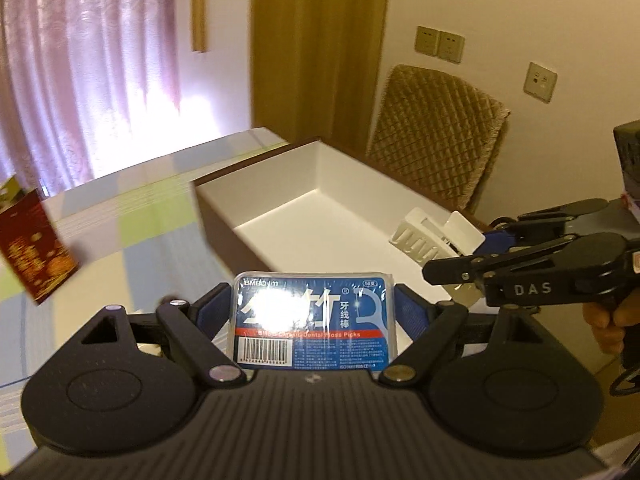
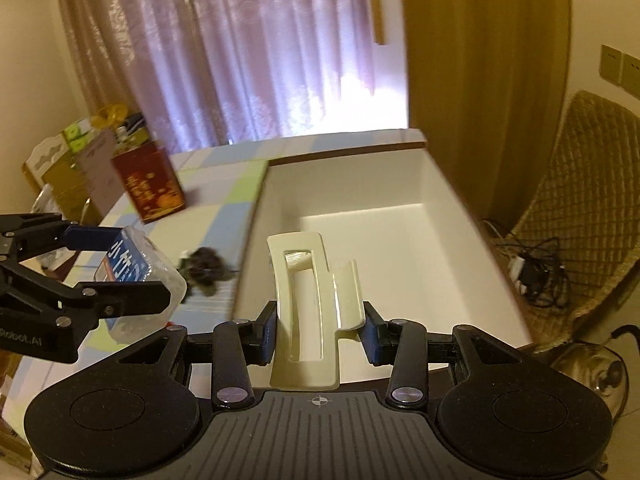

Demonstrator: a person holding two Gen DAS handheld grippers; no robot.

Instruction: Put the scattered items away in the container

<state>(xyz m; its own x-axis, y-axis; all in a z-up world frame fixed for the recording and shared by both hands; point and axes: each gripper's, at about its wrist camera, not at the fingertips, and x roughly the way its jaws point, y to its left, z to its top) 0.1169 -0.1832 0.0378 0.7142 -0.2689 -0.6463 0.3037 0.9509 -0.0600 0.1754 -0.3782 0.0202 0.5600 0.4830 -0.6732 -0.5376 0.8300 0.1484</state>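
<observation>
The right claw (image 2: 320,334) grips a cream hair clip (image 2: 308,308) right over the white box (image 2: 440,184). The left claw (image 1: 314,312) grips the floss pack (image 1: 314,320) just before it.

"Dental Floss Picks" and "BMBO" on the blue floss box (image 1: 314,318), "DAS" on the right tool (image 1: 456,266)

The checked tablecloth (image 2: 224,200) carries the white box (image 2: 360,184), a red carton (image 2: 150,184) (blurred) and a dark clump (image 2: 206,266).
</observation>
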